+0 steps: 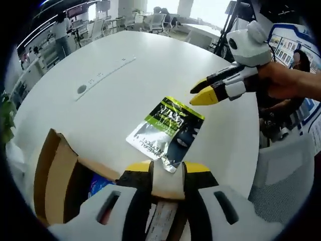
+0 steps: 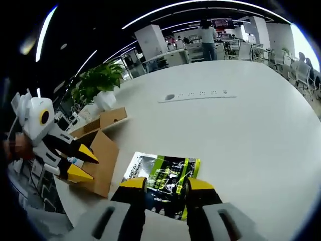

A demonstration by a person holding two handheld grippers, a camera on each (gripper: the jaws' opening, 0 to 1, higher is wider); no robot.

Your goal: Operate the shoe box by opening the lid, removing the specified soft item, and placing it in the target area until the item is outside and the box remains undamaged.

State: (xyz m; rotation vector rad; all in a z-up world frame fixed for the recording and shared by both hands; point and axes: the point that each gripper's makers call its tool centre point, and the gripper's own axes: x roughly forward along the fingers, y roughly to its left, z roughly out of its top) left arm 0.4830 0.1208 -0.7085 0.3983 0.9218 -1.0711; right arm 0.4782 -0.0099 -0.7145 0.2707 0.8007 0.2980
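My left gripper (image 1: 167,167) holds its jaws apart over the open shoe box (image 1: 60,178); my right gripper (image 2: 167,185) hangs spread above the foil pouch (image 2: 163,178), which lies flat on the white table (image 2: 251,130), outside the box. I'd back off gently without dragging it.

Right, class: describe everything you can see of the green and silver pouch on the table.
The pouch is a flat, glossy foil-like packet, silver with a lime-green and black printed panel and white lettering too small to read. It lies flat on the white table, outside the cardboard box and just beside it. It looks sealed and unwrinkled. Neither gripper touches it; the right gripper hovers open over it.
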